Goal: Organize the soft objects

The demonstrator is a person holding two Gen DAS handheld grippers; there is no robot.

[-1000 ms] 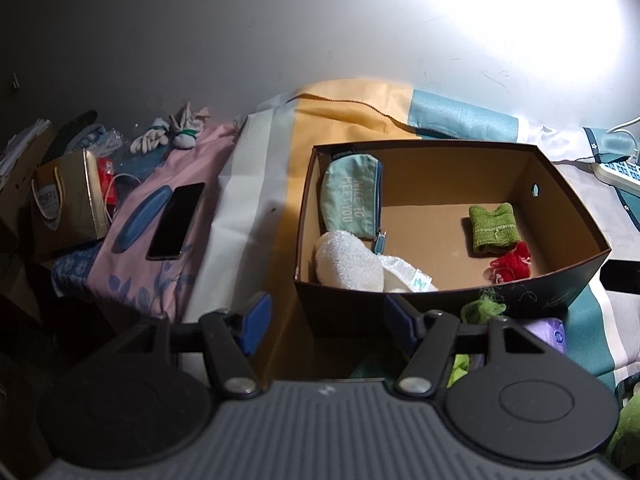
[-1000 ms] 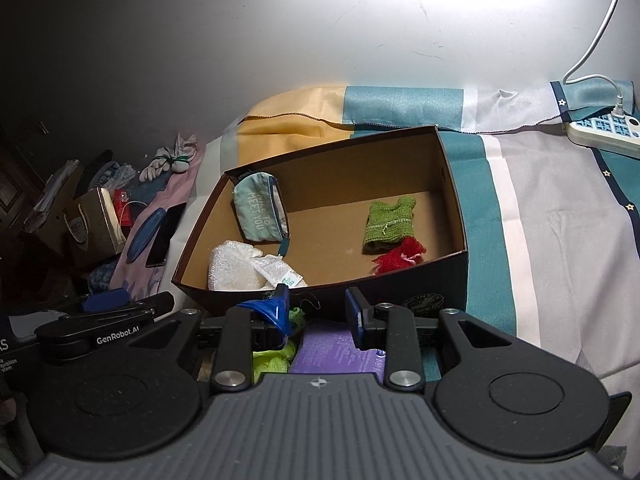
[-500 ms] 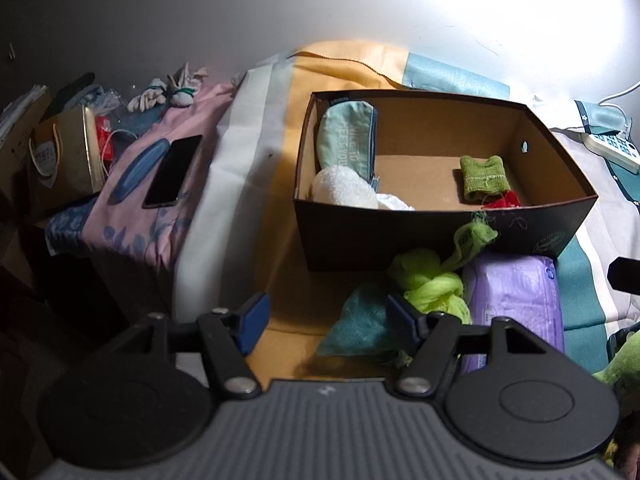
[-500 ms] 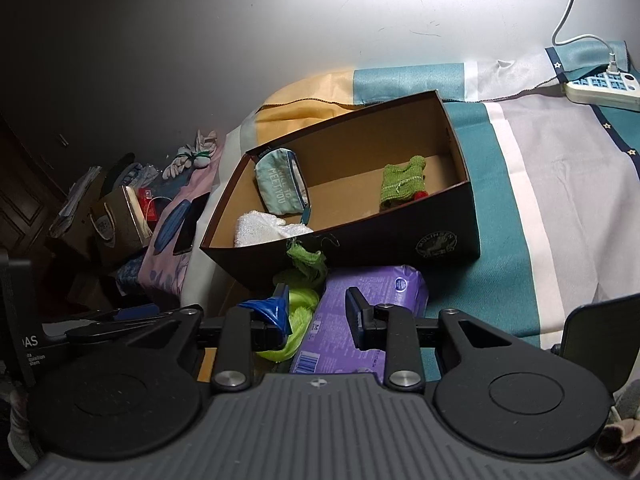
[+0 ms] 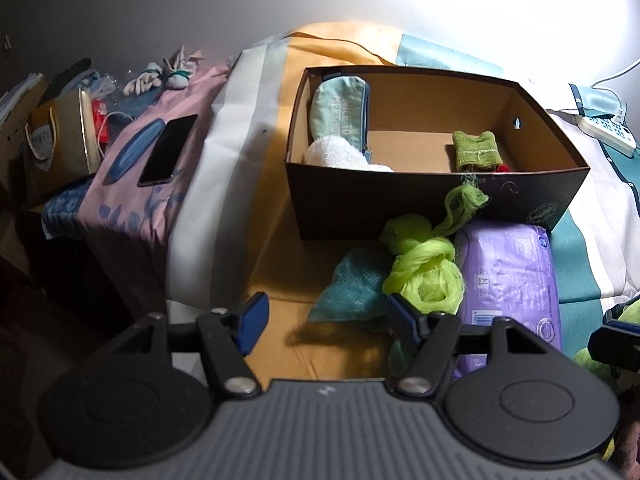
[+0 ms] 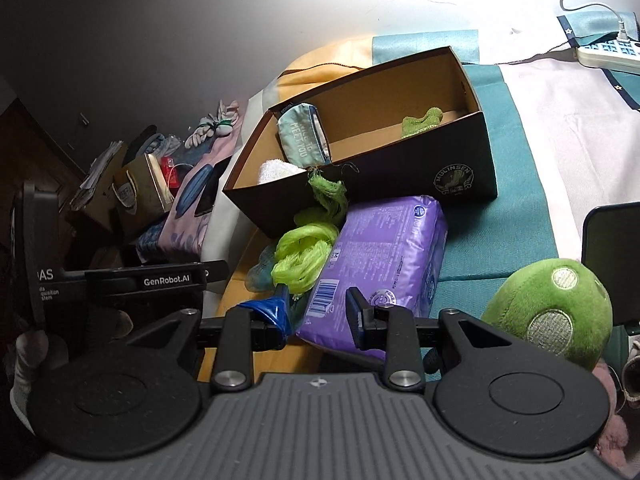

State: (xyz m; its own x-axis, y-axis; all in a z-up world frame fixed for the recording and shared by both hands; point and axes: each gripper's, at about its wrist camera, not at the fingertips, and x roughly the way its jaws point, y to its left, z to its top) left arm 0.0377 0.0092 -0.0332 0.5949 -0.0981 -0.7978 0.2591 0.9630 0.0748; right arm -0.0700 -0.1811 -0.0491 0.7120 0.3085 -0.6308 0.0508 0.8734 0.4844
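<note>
Both hand-held grippers, left [image 5: 324, 320] and right [image 6: 318, 312], hang open and empty over the bed [image 6: 560, 128], near the lime mesh scrubber [image 5: 424, 272] lying against the cardboard box [image 5: 400, 208]. Its loose netting, with one frayed tail draped up the box wall, could snag there, and the slick purple pack [image 6: 384, 256] touching it may shift if nudged

dark brown box [image 5: 400, 208], lime-green mesh bundle [image 5: 424, 276], purple pack [image 5: 512, 280], teal pouch [image 5: 340, 116]

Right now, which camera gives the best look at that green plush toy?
The right wrist view: the green plush toy shows nearly whole, with embroidered spots. The left wrist view catches only a dark sliver at its right edge.
</note>
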